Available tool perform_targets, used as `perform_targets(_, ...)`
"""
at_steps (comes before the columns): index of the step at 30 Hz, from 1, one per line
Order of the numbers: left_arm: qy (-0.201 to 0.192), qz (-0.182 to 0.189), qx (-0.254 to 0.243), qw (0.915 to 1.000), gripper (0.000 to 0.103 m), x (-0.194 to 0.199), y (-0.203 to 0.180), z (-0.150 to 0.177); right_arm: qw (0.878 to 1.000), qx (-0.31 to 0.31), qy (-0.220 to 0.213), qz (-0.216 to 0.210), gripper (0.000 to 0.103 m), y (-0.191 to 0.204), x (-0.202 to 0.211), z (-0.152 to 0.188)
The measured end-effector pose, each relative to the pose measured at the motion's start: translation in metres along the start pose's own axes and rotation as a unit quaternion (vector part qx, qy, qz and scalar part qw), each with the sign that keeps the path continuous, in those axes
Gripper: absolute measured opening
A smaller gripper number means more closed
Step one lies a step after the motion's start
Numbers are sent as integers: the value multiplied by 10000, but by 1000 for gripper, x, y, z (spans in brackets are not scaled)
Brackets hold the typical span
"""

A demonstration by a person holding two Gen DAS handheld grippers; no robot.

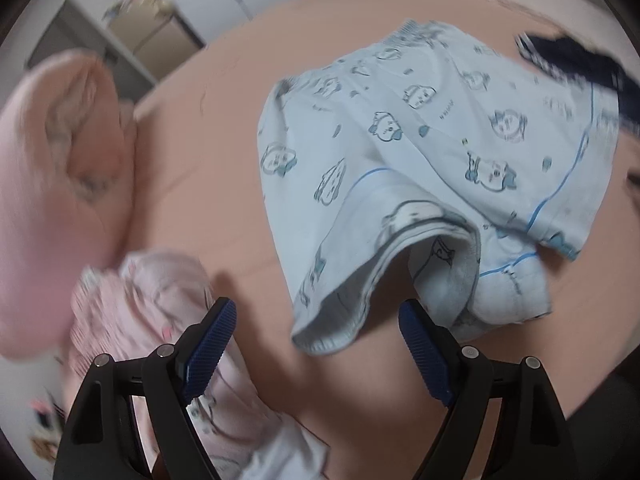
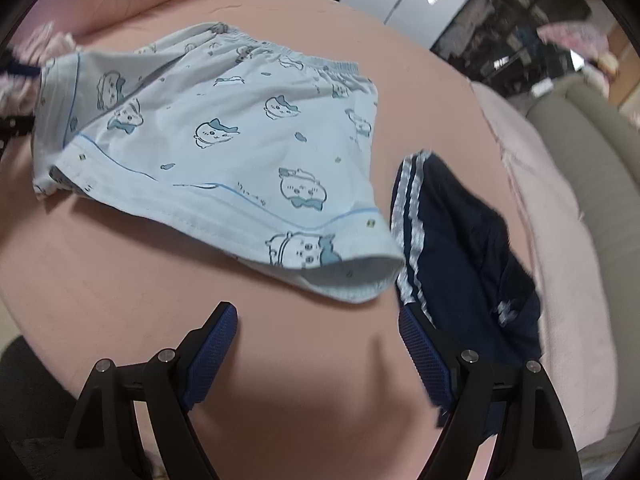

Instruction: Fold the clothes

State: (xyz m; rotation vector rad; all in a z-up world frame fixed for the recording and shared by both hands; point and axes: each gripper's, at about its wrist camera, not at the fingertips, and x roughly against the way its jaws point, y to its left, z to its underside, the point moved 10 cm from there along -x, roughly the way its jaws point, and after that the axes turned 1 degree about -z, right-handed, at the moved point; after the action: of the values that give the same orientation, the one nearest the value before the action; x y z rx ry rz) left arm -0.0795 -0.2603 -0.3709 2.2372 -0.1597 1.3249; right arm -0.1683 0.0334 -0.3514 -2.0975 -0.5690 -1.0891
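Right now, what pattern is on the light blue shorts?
The light blue shorts carry cartoon animal prints with thin blue piping, clearest in the right wrist view.

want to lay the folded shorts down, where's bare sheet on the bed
Bare sheet lies in front of the light blue shorts, and between them and the pillow. Crowded: navy garment beside the shorts, pink clothes by the pillow.

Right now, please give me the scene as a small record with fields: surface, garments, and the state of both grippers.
surface: pink bed sheet
main garment: light blue printed shorts, spread out unfolded, one leg opening gaping
second garment: navy piece with white stripes, touching the shorts' hem
third garment: pink clothing, crumpled beside a pink pillow
left gripper: open, holding nothing, near the shorts' leg opening
right gripper: open, holding nothing, over bare sheet
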Motion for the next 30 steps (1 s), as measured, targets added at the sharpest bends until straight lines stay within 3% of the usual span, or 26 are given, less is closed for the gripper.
perform_targets(4,26,-207,-313,9993,83,-13,-2,-5,9908,994,-320,863,83,5,2,-12)
perform_targets(8,-128,-561,-344,9978,83,-18,4,-11,9640,2102,-549,1535,83,20,-3,-15)
perform_targets(12,-190,-626,-422,9970,83,-21,4,-15,9457,2618,-681,1802,83,29,-9,-17)
perform_targets(16,-280,-835,-1055,9905,83,-24,-8,-14,9499,2486,-693,1766,83,23,-14,-27)
perform_targets(23,-589,-1379,-2190,9641,84,-22,-27,-16,9507,2495,-696,1704,83,18,-28,-36)
perform_targets(28,-569,-1297,-2187,9655,86,-24,-26,-18,9535,2430,-757,1617,81,19,-29,-33)
perform_targets(30,-600,-1228,-2089,9683,87,-23,-25,-17,9568,2407,-709,1471,73,22,-31,-31)
